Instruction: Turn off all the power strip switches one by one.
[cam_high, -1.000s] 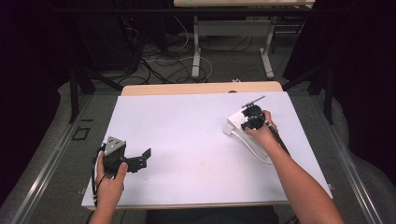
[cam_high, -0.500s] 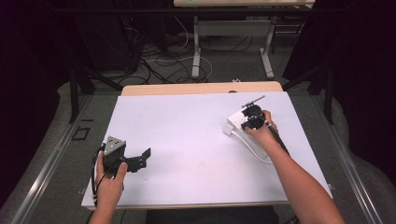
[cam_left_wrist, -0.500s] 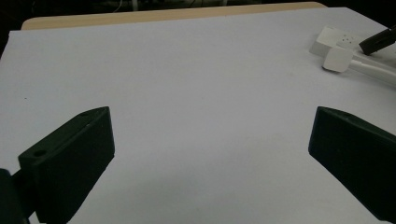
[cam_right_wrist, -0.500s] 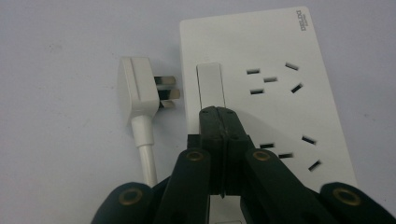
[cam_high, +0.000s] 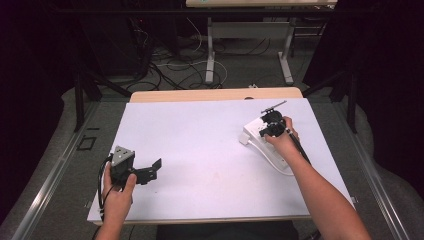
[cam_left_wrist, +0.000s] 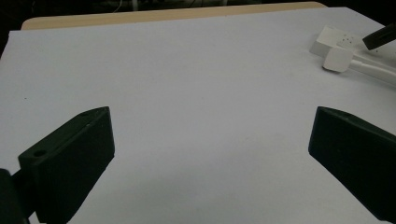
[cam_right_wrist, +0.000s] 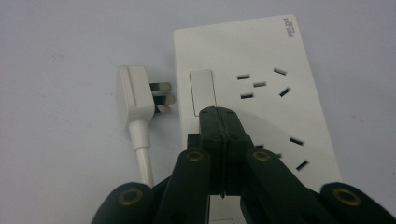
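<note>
A white power strip (cam_right_wrist: 261, 60) lies flat on the white table cover, its sockets and a rocker switch (cam_right_wrist: 203, 91) facing up. My right gripper (cam_right_wrist: 219, 113) is shut with nothing between its jaws, and its tips sit over the strip just below the switch. A white three-pin plug (cam_right_wrist: 135, 93) lies unplugged beside the strip, pins pointing at it. In the high view the right gripper (cam_high: 267, 129) stands over the strip (cam_high: 251, 136) at the right. My left gripper (cam_high: 155, 170) rests open near the front left, its jaws (cam_left_wrist: 212, 121) wide apart and empty.
The plug's white cable (cam_high: 275, 162) curls along the table under the right forearm. A bare wooden strip of table (cam_high: 215, 94) runs along the far edge. Beyond it are desk legs and loose cables on the floor (cam_high: 185, 65).
</note>
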